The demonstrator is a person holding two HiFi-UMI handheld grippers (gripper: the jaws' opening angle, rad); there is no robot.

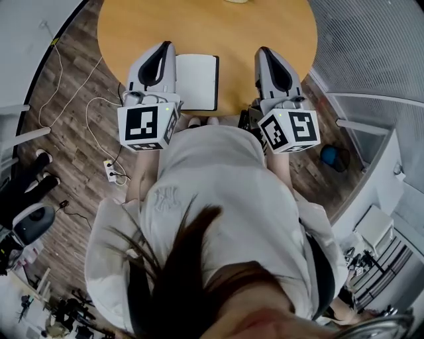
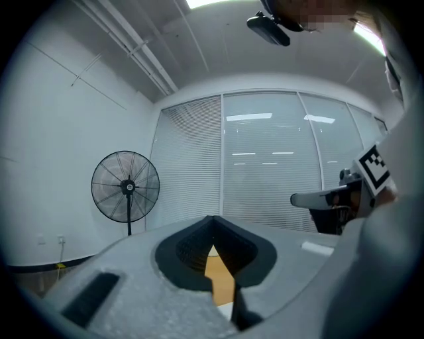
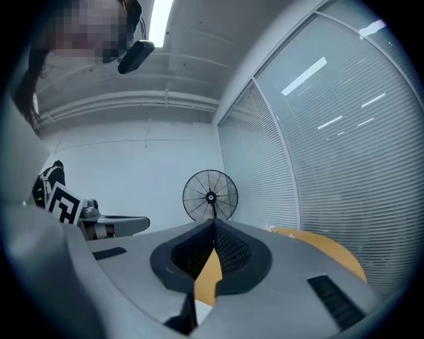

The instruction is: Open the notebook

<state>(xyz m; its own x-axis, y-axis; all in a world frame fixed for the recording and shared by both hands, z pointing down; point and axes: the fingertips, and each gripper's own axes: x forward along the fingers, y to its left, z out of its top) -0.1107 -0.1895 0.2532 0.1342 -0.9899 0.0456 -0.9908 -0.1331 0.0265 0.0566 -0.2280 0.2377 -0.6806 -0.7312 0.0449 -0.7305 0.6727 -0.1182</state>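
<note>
Tongs in both my hands are closed. The left gripper (image 1: 165,46), pale grey with a black-lined mouth and a marker cube at its back, has its two jaws pressed tip to tip with nothing between them. The right gripper (image 1: 265,51), of the same make, is closed the same way and is just as empty.

I hold both level over the near edge of the round orange-brown wooden table (image 1: 199,20), the left one at the table's near left and the right one at its near right, well apart. A white-covered rectangular notebook (image 1: 197,81) with a dark strip down its right side lies flat and closed on the table at that near edge, between the two grippers. Neither has hold of it.

Beyond the table's far side a black wire-caged standing fan (image 2: 126,187) stands by a wall of white slatted blinds (image 2: 265,165). White cables (image 1: 66,86) trail over the brown plank floor to the table's left.
</note>
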